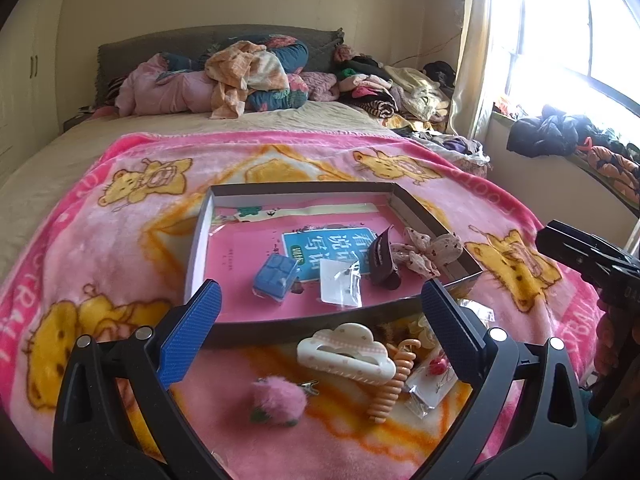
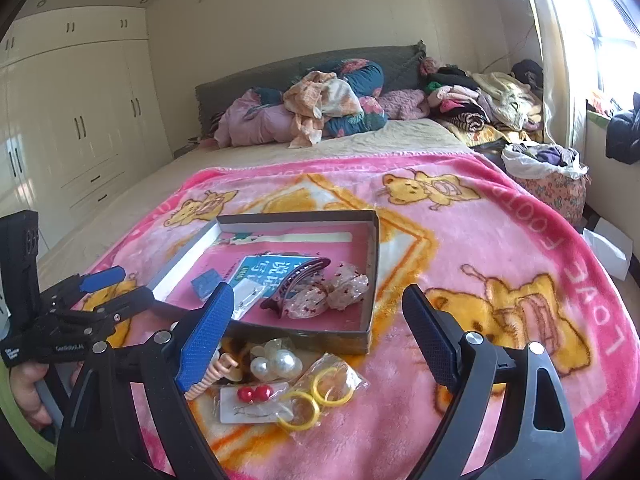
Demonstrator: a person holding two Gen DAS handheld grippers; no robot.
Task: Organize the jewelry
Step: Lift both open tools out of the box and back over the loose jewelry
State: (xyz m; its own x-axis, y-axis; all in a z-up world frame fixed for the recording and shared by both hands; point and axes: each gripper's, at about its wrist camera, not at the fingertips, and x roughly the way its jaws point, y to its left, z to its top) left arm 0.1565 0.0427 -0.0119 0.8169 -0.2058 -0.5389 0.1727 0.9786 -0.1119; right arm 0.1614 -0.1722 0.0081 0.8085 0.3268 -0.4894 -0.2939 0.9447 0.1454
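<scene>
A shallow grey box [image 1: 200,240] [image 2: 374,264] lies on the pink blanket and holds a blue case [image 1: 276,278], a small clear bag [image 1: 340,286], a dark claw clip [image 1: 382,260] [image 2: 300,280] and a spotted bow [image 1: 432,250] [image 2: 332,292]. In front of it lie a white cloud clip [image 1: 346,350], a pink pompom clip [image 1: 278,400], an orange coil tie [image 1: 394,384], pearl earrings [image 2: 276,362], a red earring card [image 2: 252,398] and bagged yellow hoops [image 2: 320,396]. My left gripper [image 1: 320,328] is open above the cloud clip. My right gripper [image 2: 320,340] is open above the pearls and hoops.
The pink bear blanket [image 2: 500,240] covers the bed's near end. Bedding and clothes [image 1: 248,76] are piled at the headboard and along the window side. A bag of clothes [image 2: 548,176] sits at the right. Wardrobes [image 2: 80,120] line the left wall.
</scene>
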